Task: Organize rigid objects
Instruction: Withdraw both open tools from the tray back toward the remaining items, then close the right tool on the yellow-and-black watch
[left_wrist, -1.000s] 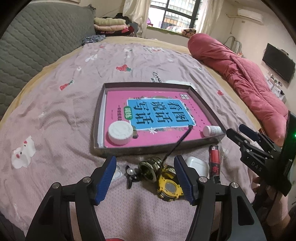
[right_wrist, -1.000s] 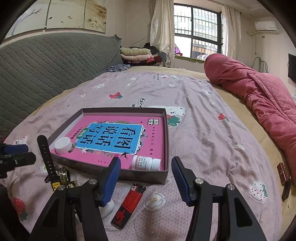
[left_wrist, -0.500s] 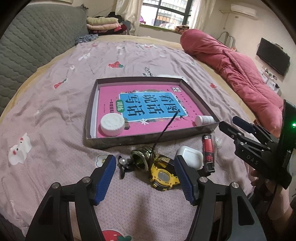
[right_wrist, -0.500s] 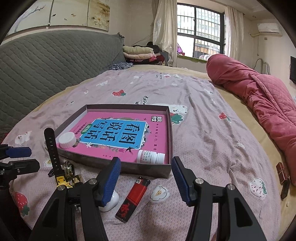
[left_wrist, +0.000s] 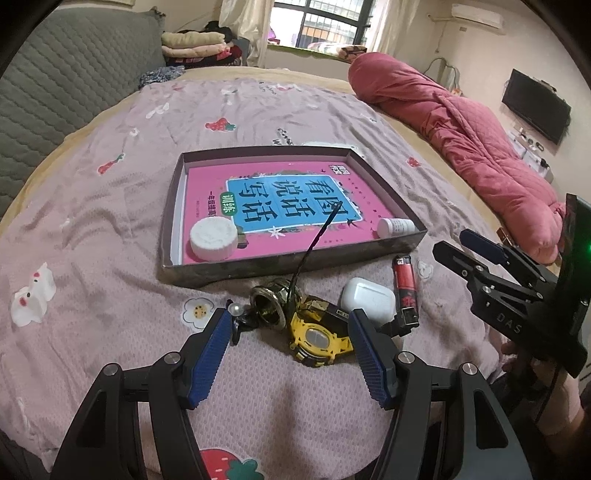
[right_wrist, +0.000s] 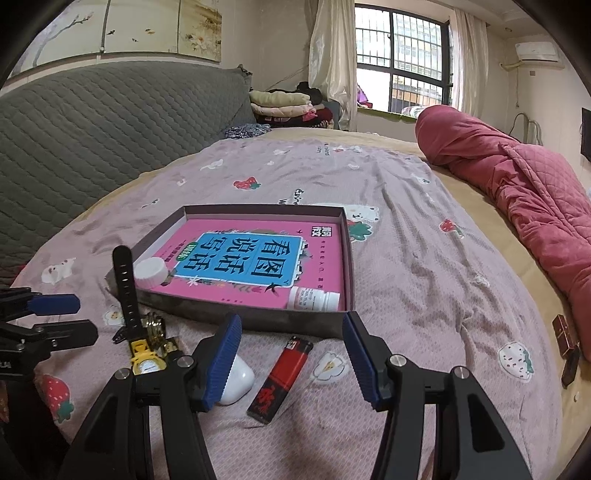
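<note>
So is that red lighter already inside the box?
No, the red lighter lies on the bedspread, outside the box.

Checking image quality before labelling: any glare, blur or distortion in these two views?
Left wrist view: sharp, fisheye bends the box edges, glare on the book cover. Right wrist view: window blown out, dark vignette corners, lighter crisp.

The left gripper (left_wrist: 290, 350) hangs wide open above the bed (left_wrist: 110, 229), its blue pads flanking a yellow watch (left_wrist: 319, 338) whose black strap rises toward the tray (left_wrist: 173, 236). Beside the watch lie a brass ring (left_wrist: 267, 304), a white earbud case (left_wrist: 367, 301) and a red lighter (left_wrist: 405, 284). Inside the tray a pink book (left_wrist: 288, 199) carries a white cap (left_wrist: 213, 238) and a small white bottle (left_wrist: 394, 227). The right gripper (left_wrist: 465, 245) is at the right edge, jaws apart
</note>
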